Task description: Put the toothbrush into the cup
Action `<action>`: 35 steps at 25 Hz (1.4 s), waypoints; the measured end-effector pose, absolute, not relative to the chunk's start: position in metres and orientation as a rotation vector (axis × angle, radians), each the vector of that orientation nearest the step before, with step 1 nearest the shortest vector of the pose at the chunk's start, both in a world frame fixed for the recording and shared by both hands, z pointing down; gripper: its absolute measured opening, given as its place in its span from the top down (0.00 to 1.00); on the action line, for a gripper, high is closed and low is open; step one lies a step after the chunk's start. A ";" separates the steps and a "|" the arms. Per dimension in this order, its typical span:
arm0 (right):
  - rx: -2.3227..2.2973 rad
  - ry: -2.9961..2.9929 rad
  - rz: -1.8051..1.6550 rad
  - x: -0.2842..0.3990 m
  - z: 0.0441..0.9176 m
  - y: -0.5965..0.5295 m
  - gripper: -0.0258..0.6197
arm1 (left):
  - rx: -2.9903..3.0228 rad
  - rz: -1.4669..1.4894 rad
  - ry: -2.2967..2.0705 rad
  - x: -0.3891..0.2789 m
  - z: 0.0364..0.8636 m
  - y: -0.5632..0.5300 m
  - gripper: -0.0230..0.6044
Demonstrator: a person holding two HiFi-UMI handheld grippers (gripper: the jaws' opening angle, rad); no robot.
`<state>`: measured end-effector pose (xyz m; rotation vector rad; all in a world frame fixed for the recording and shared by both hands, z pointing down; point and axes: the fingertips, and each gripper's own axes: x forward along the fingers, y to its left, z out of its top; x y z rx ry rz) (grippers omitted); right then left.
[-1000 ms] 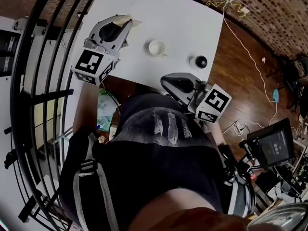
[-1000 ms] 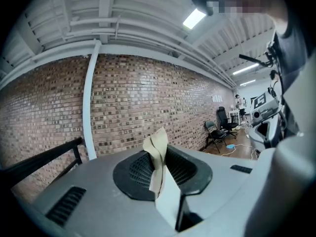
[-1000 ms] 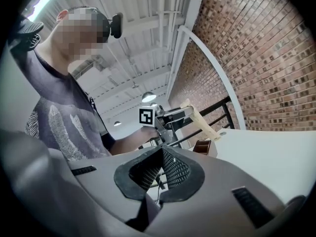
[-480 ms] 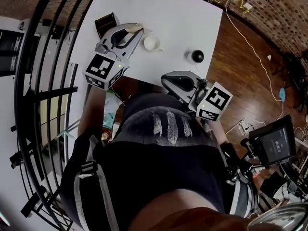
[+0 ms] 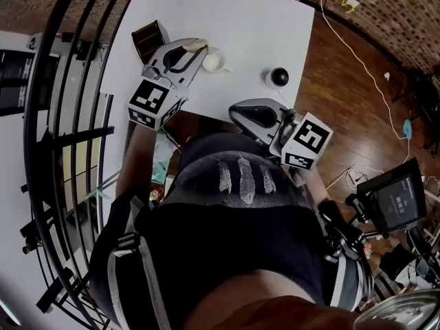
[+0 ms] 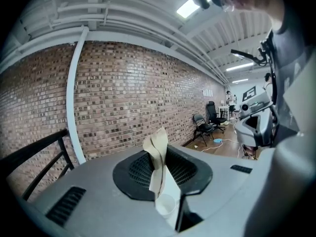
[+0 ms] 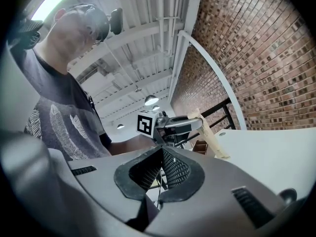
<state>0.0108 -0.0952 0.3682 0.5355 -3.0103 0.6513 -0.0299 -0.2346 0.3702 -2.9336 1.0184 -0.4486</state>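
Note:
A tan toothbrush (image 5: 199, 45) sticks out of my left gripper (image 5: 193, 48), which is shut on it over the white table (image 5: 240, 19). The white cup (image 5: 214, 61) stands just right of that gripper's tip. In the left gripper view the toothbrush (image 6: 156, 157) runs up between the jaws, with the cup's (image 6: 165, 205) rim right below it. The right gripper view shows the toothbrush (image 7: 211, 137) slanting down from the left gripper (image 7: 183, 125) toward the table. My right gripper (image 5: 236, 111) hovers at the table's near edge, its pads (image 7: 168, 164) meeting with nothing between them.
A black round object (image 5: 279, 77) sits on the table right of the cup. A small brown box (image 5: 148, 38) stands near the table's left edge. A black railing (image 5: 69, 115) runs along the left. A cable (image 5: 357, 67) trails over the wood floor on the right.
My left gripper has carried the toothbrush rightward and down, closing in on the cup. The right gripper has stayed where it was.

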 end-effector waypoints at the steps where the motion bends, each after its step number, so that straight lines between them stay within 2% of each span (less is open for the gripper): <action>1: 0.538 -3.007 0.649 0.011 0.368 -0.095 0.97 | -2.941 -0.457 1.016 -0.029 0.374 -0.235 0.87; 35: 0.685 -2.896 0.720 0.018 0.380 -0.094 0.97 | -3.105 -0.729 0.899 -0.009 0.485 -0.249 0.87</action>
